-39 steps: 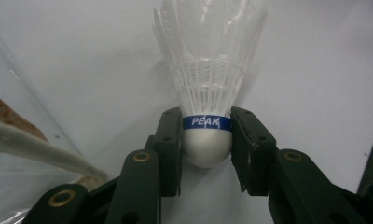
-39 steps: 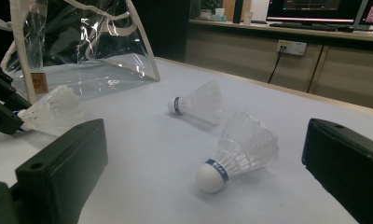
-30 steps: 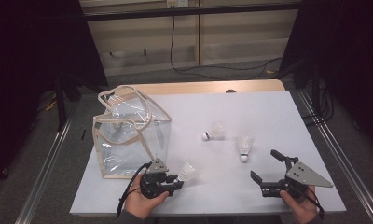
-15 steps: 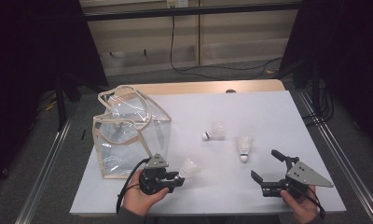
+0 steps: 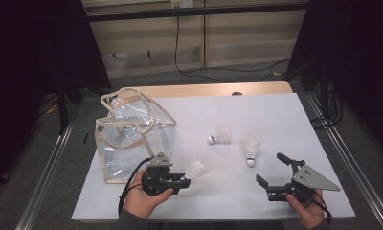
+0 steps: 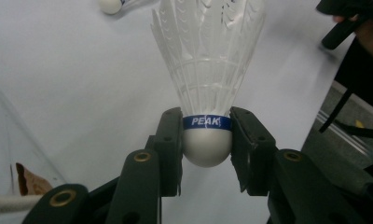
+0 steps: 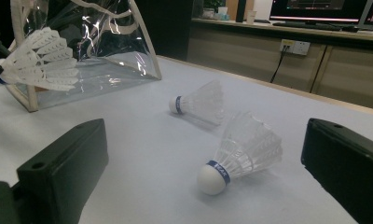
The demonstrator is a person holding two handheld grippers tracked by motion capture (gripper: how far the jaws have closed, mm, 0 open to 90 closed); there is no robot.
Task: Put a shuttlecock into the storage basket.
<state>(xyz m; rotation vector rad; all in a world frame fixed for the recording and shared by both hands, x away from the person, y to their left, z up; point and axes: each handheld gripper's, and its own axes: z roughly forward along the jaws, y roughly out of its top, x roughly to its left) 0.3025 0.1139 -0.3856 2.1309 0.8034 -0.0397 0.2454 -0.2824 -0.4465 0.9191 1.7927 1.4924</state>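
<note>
My left gripper (image 5: 182, 182) is shut on the cork of a white feather shuttlecock (image 5: 197, 169), held just above the white table near its front edge. In the left gripper view both pads press the cork below the blue band of that shuttlecock (image 6: 207, 70), feathers pointing away. My right gripper (image 5: 270, 167) stands open at the front right with nothing between its fingers. Two more shuttlecocks lie on the table, one (image 5: 220, 136) at mid-table and one (image 5: 251, 151) just beyond the right gripper. In the right gripper view the nearer shuttlecock (image 7: 243, 151) lies ahead of the open jaws.
A clear plastic bag (image 5: 132, 139) with beige trim and handles stands open-topped on the left of the table (image 5: 275, 110), close behind the left gripper. Metal rails run along both table sides. A wooden strip edges the far side.
My left gripper has risen a little with the shuttlecock in it. The right gripper and the two loose shuttlecocks have not moved.
</note>
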